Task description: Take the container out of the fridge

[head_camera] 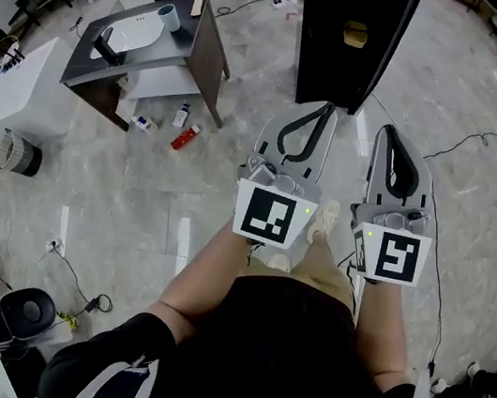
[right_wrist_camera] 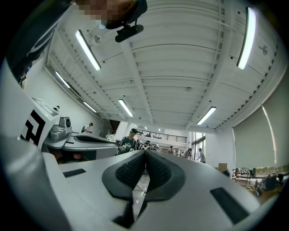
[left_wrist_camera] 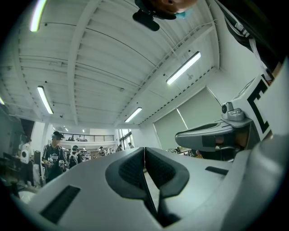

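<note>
Left gripper [left_wrist_camera: 144, 149] and right gripper [right_wrist_camera: 146, 151] clenched, empty. Tan container [head_camera: 355, 34] in fridge [head_camera: 317, 53]: probably light, rigid; pinch its sides

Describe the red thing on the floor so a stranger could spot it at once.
In the head view, find the dark sink unit at the upper left. On the floor just below its near corner stands a white bottle. The red thing lies flat right beside that bottle, slightly lower and to its right, and it is the only bright red item there.
</note>
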